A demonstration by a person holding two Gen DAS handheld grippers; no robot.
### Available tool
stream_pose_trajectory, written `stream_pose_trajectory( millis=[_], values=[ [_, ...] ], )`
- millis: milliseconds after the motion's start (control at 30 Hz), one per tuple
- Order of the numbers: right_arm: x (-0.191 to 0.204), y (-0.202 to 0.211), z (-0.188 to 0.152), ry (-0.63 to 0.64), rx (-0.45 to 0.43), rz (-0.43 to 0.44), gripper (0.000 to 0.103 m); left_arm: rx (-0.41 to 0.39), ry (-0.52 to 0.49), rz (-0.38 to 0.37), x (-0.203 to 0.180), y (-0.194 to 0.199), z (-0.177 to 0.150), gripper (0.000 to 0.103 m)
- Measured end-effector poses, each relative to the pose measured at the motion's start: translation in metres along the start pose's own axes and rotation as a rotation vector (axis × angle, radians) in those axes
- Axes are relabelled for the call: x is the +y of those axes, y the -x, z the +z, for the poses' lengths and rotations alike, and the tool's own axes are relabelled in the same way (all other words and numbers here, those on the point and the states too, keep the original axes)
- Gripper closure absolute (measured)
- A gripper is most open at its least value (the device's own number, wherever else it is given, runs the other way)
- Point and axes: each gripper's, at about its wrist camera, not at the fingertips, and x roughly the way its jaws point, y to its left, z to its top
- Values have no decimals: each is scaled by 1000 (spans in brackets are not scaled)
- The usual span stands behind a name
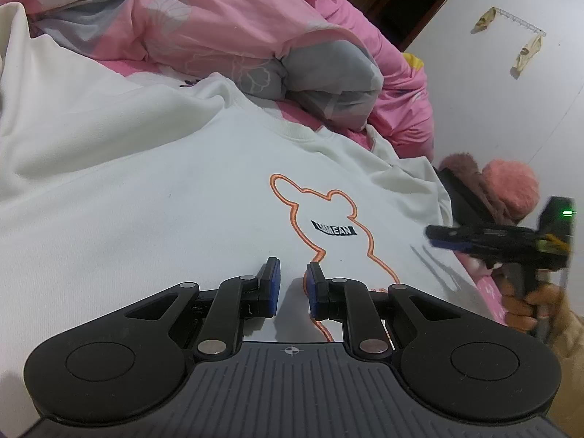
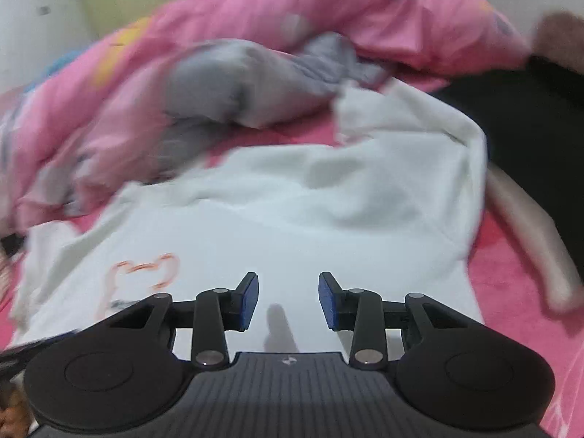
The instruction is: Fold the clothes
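Note:
A white sweatshirt with an orange bear outline lies spread, front up, on a pink bed. My left gripper hovers low over its chest. A narrow gap shows between its blue pads, with only the fabric below visible through it. At the right edge a hand holds my right gripper over the sweatshirt's side. In the blurred right wrist view the right gripper stands open above the sweatshirt, nothing between its pads. The bear outline is at the lower left there.
A bunched pink and grey quilt lies along the far side of the bed, just beyond the collar. A fluffy pink item and a dark garment lie at the bed's edge. A white wall with hooks stands behind.

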Motion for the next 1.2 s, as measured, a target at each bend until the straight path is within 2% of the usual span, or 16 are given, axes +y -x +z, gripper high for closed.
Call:
stream_pose_trajectory(
  millis=[33,67,100,200,300,467,533,600,700,800,833,867,967,1033,1100,1200],
  values=[
    [-14,-7,4,-38,4,-53,68,-2,3,-2,1,1,0,88],
    [-32,-11,10,-113,0,-83,77,-7,6,0,1,2,1,88],
    [-50,-14,15,-187,-3,-113,91,-13,8,1,1,4,1,88],
    [-70,-6,32,-319,-38,-114,88,-33,14,15,2,7,3,88],
    [-40,1,51,-226,-63,-42,81,-57,24,38,4,10,6,88],
    [28,-34,68,-24,23,30,81,-106,74,103,15,17,10,88],
    [41,-63,71,14,83,-19,81,-120,96,139,21,19,12,88],
    [35,-89,77,23,88,-128,85,-120,125,149,29,19,12,88],
    [6,-107,102,-45,1,-203,103,-119,139,142,32,20,14,88],
    [-11,-105,120,-125,-47,-254,103,-119,125,148,31,19,14,88],
    [-8,-100,123,-103,-68,-306,99,-119,123,149,30,19,14,88],
    [-5,-95,125,-82,-71,-318,99,-119,122,150,30,19,13,88],
    [6,-74,120,-89,-49,-160,93,-121,123,154,30,19,13,88],
    [25,-70,114,-61,13,-39,86,-125,119,161,29,19,13,88],
    [46,-79,107,-7,78,16,85,-132,117,171,28,19,14,88],
    [69,-113,104,33,138,4,85,-141,125,176,30,20,14,88]
  ],
)
